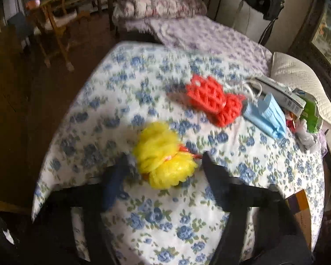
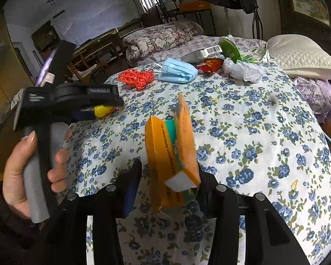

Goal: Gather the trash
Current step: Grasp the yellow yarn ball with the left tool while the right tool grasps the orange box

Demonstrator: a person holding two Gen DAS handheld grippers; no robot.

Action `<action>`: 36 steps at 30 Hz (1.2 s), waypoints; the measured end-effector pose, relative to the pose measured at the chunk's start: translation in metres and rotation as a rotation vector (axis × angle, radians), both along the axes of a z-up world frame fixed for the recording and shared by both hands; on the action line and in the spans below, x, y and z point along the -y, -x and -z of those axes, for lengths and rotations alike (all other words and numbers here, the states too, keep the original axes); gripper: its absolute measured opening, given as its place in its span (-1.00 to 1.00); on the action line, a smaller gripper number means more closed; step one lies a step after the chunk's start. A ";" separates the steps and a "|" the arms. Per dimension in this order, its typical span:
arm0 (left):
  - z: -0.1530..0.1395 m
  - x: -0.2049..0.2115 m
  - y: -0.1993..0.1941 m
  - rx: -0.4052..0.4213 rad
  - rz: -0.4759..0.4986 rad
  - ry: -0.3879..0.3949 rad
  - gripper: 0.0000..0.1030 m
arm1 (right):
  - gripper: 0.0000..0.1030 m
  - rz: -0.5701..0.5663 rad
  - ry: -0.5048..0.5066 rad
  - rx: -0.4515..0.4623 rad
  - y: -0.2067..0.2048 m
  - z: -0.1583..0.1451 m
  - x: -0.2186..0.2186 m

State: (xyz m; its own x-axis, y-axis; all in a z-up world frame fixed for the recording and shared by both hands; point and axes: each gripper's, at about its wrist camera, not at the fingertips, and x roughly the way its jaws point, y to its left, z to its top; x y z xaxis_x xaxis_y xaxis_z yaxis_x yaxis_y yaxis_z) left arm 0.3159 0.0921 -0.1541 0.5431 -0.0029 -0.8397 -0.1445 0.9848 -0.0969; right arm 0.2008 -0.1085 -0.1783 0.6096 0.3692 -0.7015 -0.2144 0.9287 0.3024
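My right gripper (image 2: 168, 190), black with blue-padded jaws, is clamped on a flattened orange cardboard box (image 2: 173, 152) with a green band and white end flap; the box stands up nearly on end between the jaws, above the bedspread. My left gripper (image 1: 163, 167), same make, has its jaws set either side of a yellow crinkled plastic mesh bundle (image 1: 163, 154) tied with a red-orange strip; the left pad touches the bundle, the right jaw stands close beside it, and through the blur I cannot tell whether they are pressing on it. My left hand (image 2: 30, 174) is wrapped round the grey handle, as the right wrist view shows. Both items sit over a white quilted bedspread printed with blue flowers (image 1: 156, 218). Farther along the bedspread: one red-orange plastic net, crumpled (image 1: 214, 101); just beside it, one pale blue pleated face mask, folded, with white ear loops (image 1: 266, 114). Beyond the mask: one grey carton bearing a barcode (image 2: 201, 54); one red and gold foil wrapper (image 2: 210, 65); one crumpled white plastic bag (image 2: 242, 69); one green and white package (image 2: 236, 49). At the far right edge, one white quilted pillow (image 2: 302, 55). At the head of the bed, one rolled floral quilt in pink and white (image 2: 161, 37). Off the bed's left side, wooden chairs on a dark floor (image 1: 53, 24).
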 end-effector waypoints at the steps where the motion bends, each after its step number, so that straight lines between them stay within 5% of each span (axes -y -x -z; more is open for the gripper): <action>1: -0.001 -0.001 0.000 0.004 0.002 0.000 -0.32 | -0.09 0.000 -0.004 0.000 0.000 0.000 0.000; 11: -0.018 -0.013 0.065 0.108 0.030 0.145 -0.36 | -0.09 0.000 -0.020 -0.002 0.001 0.000 0.002; 20: -0.030 0.008 0.128 0.154 0.067 0.172 -0.36 | -0.11 -0.011 0.000 -0.004 0.001 -0.001 0.001; 22: -0.033 0.013 0.136 0.161 0.089 0.161 -0.36 | 0.00 -0.029 0.027 -0.003 0.002 -0.002 -0.003; 24: -0.034 0.017 0.144 0.169 0.101 0.150 -0.37 | 0.42 -0.035 0.056 0.003 0.002 -0.004 -0.009; 26: -0.035 0.015 0.149 0.173 0.103 0.158 -0.36 | 0.52 -0.033 0.078 0.005 -0.001 -0.005 -0.012; 32: -0.039 0.007 0.154 0.185 0.101 0.190 -0.36 | 0.50 0.001 0.095 -0.003 -0.020 -0.011 -0.004; 34: -0.040 0.004 0.155 0.188 0.100 0.199 -0.36 | 0.05 -0.005 0.087 -0.022 -0.027 -0.007 0.001; 36: -0.040 0.003 0.155 0.189 0.098 0.206 -0.36 | 0.00 -0.011 0.074 -0.019 -0.028 -0.008 0.004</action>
State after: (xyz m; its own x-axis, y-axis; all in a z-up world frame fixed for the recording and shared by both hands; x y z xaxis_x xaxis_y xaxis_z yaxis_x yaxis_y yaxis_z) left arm 0.1604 0.0895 -0.1146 0.6788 -0.2227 -0.6997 -0.0101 0.9500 -0.3121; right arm 0.2292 -0.1128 -0.1704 0.5919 0.3222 -0.7388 -0.2191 0.9464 0.2372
